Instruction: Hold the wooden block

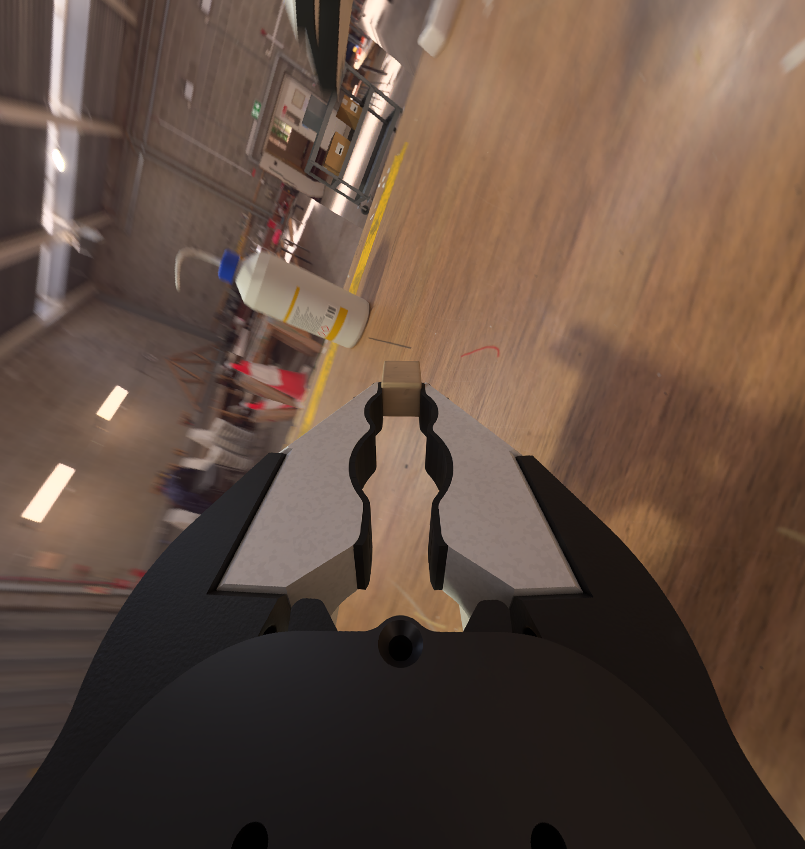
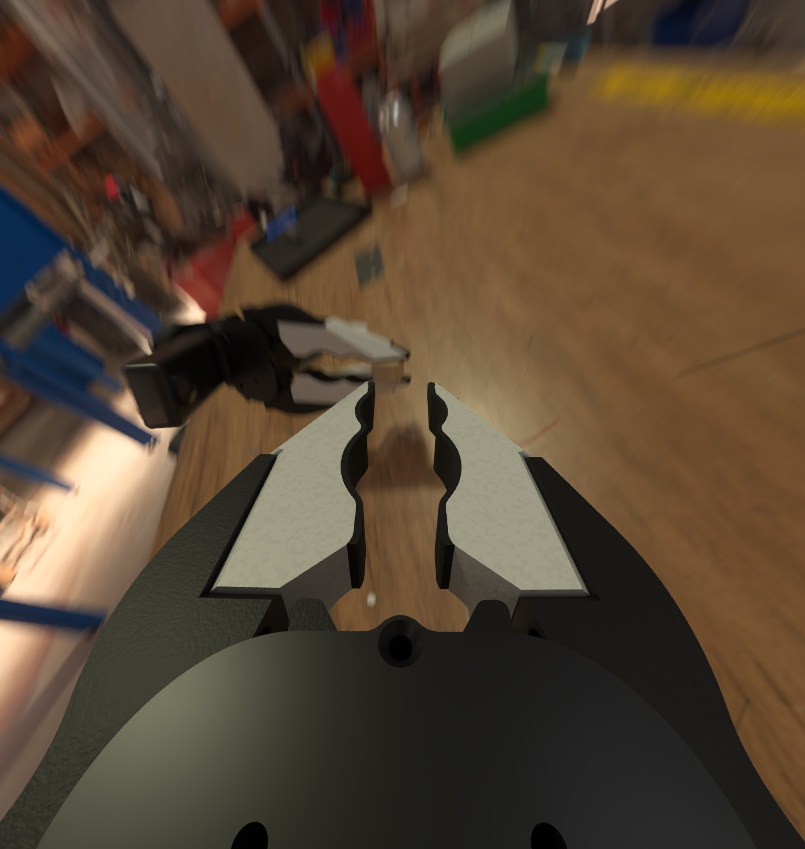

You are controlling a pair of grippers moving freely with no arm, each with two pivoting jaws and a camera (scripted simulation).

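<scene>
Wooden block (image 1: 401,399) sits pinched at the very tips of my left gripper (image 1: 401,400), held clear of the table (image 1: 621,275), so I judge the hold done; tip-only grip could slip. Right gripper (image 2: 399,390) hangs parted with nothing between, near the left one (image 2: 393,367), probably spare. White bottle (image 1: 299,301) stands behind.

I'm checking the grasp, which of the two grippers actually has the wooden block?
The left gripper: its fingertips are shut on the wooden block. The right gripper has open jaws with nothing between them.
</scene>
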